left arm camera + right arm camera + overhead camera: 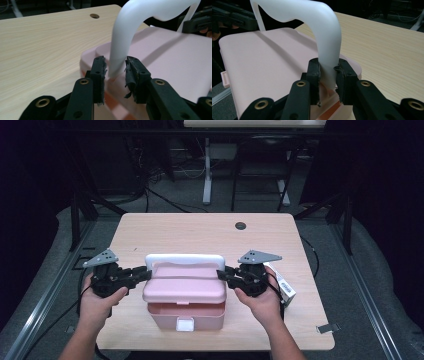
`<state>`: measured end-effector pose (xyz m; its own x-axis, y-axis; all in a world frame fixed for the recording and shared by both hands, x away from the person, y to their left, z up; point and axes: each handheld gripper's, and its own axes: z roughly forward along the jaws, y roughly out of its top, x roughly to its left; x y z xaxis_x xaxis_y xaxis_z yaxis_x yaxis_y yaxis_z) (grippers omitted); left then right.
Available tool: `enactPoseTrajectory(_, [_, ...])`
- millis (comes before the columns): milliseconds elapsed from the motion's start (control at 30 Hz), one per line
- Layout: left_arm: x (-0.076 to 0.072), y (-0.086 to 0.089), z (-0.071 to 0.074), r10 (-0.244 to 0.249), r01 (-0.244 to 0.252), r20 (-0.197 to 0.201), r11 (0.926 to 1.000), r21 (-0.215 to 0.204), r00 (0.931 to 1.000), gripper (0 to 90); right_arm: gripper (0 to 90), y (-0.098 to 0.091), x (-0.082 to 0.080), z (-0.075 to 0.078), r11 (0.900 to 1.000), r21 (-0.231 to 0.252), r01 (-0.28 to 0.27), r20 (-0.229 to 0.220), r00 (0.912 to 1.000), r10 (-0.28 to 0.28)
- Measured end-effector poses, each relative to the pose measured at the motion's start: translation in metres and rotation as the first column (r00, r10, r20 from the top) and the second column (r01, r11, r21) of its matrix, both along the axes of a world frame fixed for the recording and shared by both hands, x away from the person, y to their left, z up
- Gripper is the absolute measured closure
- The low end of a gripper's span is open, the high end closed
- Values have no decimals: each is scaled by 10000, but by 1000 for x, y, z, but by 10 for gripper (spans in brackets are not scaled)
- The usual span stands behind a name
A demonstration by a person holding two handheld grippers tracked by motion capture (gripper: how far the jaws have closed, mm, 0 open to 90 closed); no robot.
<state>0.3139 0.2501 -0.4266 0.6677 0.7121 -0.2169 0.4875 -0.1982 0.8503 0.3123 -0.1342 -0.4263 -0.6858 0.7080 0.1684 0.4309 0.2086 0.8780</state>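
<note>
Both tongs (pixel 146 274) (pixel 223 275) level, inward, flanking white handle (pixel 184 259).

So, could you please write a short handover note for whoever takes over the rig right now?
Left gripper: jaws astride the left leg of the white handle, gaps at both pads, open.
Right gripper: shut on the handle's right leg.
Pink box: at the table's front edge, lid down, handle raised upright, front latch facing the person.
Done: handle stood up.
Left: probably re-grip on the left before any lift.
</note>
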Motion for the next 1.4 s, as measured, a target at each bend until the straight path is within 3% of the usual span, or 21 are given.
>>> enactPoseTrajectory(67, [-6,7,-1,123,-122,-12,9997,208,9999,700,739,0,0,0,10000,27,11,9,10000,-11])
enactPoseTrajectory(200, [-17,19,-6,361,-361,5,9991,223,9993,769,739,-1,0,0,10000,83,47,40,10000,-47])
enactPoseTrajectory(333, [-34,25,-16,285,-279,-119,9986,458,9995,816,739,-1,-1,1,9999,123,47,50,10000,-48])
enactPoseTrajectory(533, [-47,24,-27,0,15,-241,9979,644,9997,885,739,-1,-1,1,10000,78,53,81,10000,-54])
enactPoseTrajectory(800, [-48,4,-35,-624,662,-447,9937,902,9971,894,739,-1,-2,0,10000,-1,41,81,10000,-41])
enactPoseTrajectory(1167, [-45,-21,-32,-1316,1358,-470,9855,1022,9902,894,739,-1,-3,-1,10000,-27,35,51,10000,-35])
enactPoseTrajectory(1300, [-45,-26,-32,-1440,1484,-455,9823,1147,9885,894,738,-1,-4,-1,10000,-41,10,60,10000,-10])
enactPoseTrajectory(1400, [-44,-25,-32,-1324,1360,-391,9844,1120,9904,893,737,-1,-4,-2,10000,-73,-8,18,10000,8])
